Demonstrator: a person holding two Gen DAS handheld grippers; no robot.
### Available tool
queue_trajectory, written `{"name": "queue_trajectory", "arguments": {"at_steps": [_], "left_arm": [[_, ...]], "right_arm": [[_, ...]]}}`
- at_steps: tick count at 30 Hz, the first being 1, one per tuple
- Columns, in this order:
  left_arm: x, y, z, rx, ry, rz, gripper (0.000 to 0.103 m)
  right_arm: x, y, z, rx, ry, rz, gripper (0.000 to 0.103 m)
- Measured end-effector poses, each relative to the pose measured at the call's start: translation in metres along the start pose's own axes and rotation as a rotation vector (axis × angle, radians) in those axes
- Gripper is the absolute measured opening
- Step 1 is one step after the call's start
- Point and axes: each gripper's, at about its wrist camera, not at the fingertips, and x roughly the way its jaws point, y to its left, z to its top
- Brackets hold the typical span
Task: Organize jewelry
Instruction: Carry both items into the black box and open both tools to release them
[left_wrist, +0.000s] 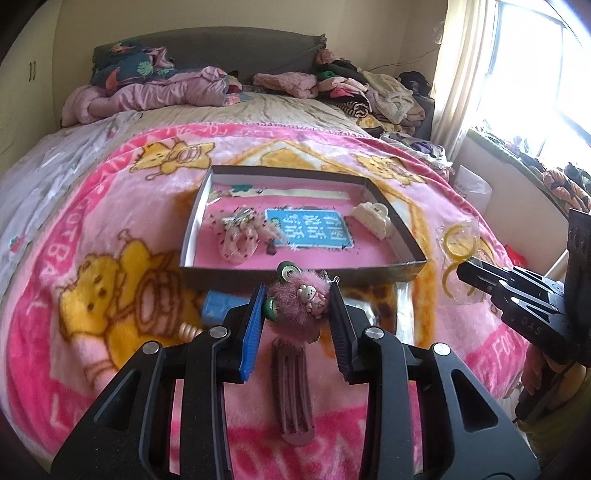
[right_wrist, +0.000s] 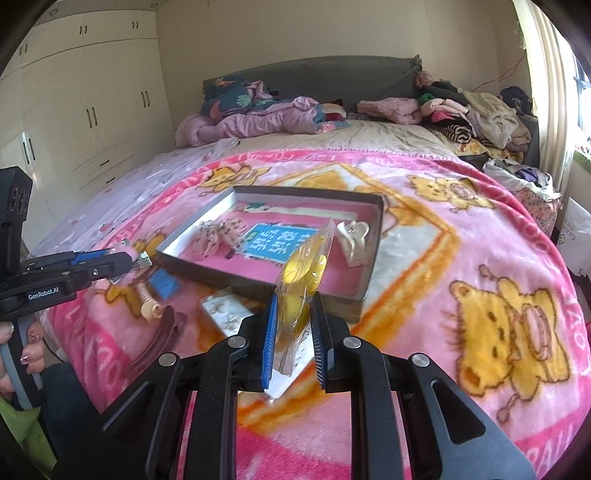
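Observation:
My left gripper (left_wrist: 298, 295) is shut on a pink fluffy hair clip (left_wrist: 295, 304) with a small bunny charm, held just in front of the shallow dark box (left_wrist: 258, 276) on the pink cartoon blanket. In the box lie a pink speckled scrunchie (left_wrist: 240, 238) and a white claw clip (left_wrist: 373, 218). My right gripper (right_wrist: 295, 301) is shut on a clear bag of yellow hoops (right_wrist: 303, 277), lifted near the box (right_wrist: 375, 251). From the left wrist view the right gripper (left_wrist: 465, 269) and its bag (left_wrist: 460, 243) are to the right of the box. The left gripper (right_wrist: 122, 260) shows at far left.
On the blanket in front of the box lie a maroon comb clip (left_wrist: 295, 391), a small blue box (right_wrist: 164, 282), a beige spiral hair tie (right_wrist: 147, 301) and a silvery packet (right_wrist: 225, 308). Clothes are piled at the headboard (left_wrist: 332, 85). A hand (right_wrist: 26, 350) grips the left handle.

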Motion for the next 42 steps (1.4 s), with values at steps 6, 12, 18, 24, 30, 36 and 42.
{"name": "queue_trajectory", "arguments": {"at_steps": [6, 12, 18, 24, 30, 36, 42], "left_arm": [[0.012, -0.009, 0.013, 0.016, 0.004, -0.010, 0.025], [0.026, -0.018, 0.024, 0.033, 0.007, -0.019, 0.025], [0.041, -0.020, 0.037, 0.045, 0.015, -0.012, 0.025], [0.055, -0.017, 0.050, 0.047, 0.020, -0.001, 0.025], [0.073, -0.012, 0.059, 0.039, 0.037, 0.000, 0.025], [0.094, -0.009, 0.064, 0.033, 0.069, 0.002, 0.025], [0.111, -0.002, 0.068, 0.025, 0.094, 0.009, 0.025]], "right_arm": [[-0.001, -0.012, 0.008, 0.017, -0.017, -0.006, 0.017], [0.002, -0.018, 0.016, 0.017, -0.031, -0.013, 0.017], [0.005, -0.025, 0.028, 0.015, -0.062, -0.026, 0.017], [0.013, -0.033, 0.042, 0.022, -0.082, -0.036, 0.017], [0.023, -0.041, 0.054, 0.026, -0.085, -0.048, 0.017], [0.040, -0.047, 0.065, 0.034, -0.081, -0.056, 0.017], [0.056, -0.046, 0.071, 0.029, -0.057, -0.050, 0.017]]}}
